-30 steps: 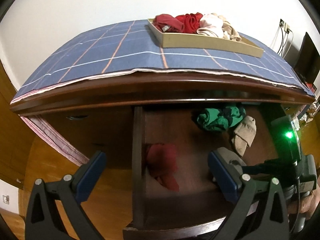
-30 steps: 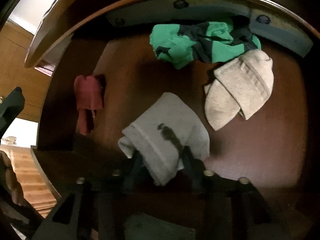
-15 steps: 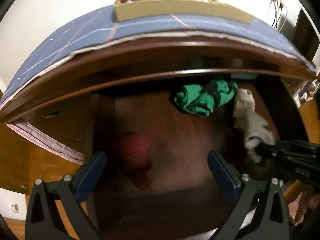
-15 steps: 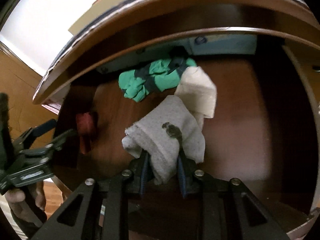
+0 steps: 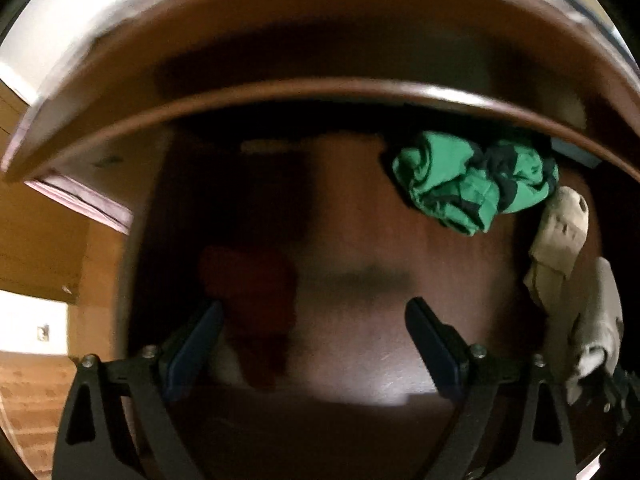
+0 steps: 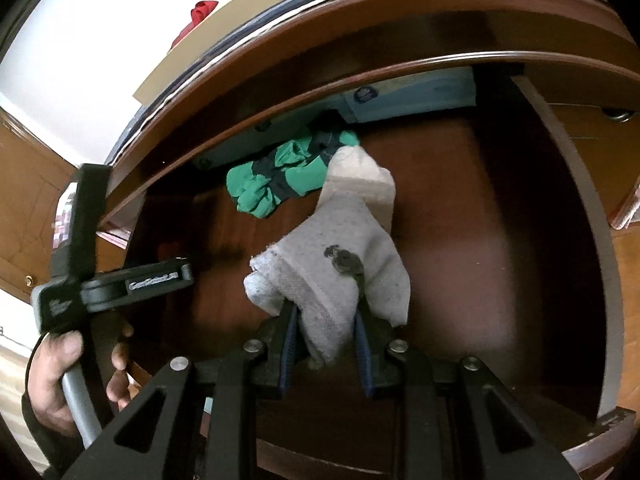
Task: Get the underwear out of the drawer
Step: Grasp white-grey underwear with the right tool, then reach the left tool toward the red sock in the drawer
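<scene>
At the far left of the right wrist view we saw a hand wrapped round the grey handle of the left gripper, which reached in over the left side of the wooden drawer. In the left wrist view that left gripper stood with its blue pads wide apart and closing; a dark red garment lay blurred on the drawer floor beneath the left pad, and we could not tell whether anything touched it.

Further right, at the back of the drawer and partly under the dresser's top edge, sat a crumpled green and dark striped garment, seen also from the left wrist. Just beside it lay a beige piece.

To the right of that, the right gripper was narrowed onto a pale grey-white garment with a small dark mark, its pads pressing the fabric from both sides. The cloth hung above the drawer floor, its far end overlapping the green garment in the picture. That same pale cloth showed at the right edge of the left wrist view.
</scene>
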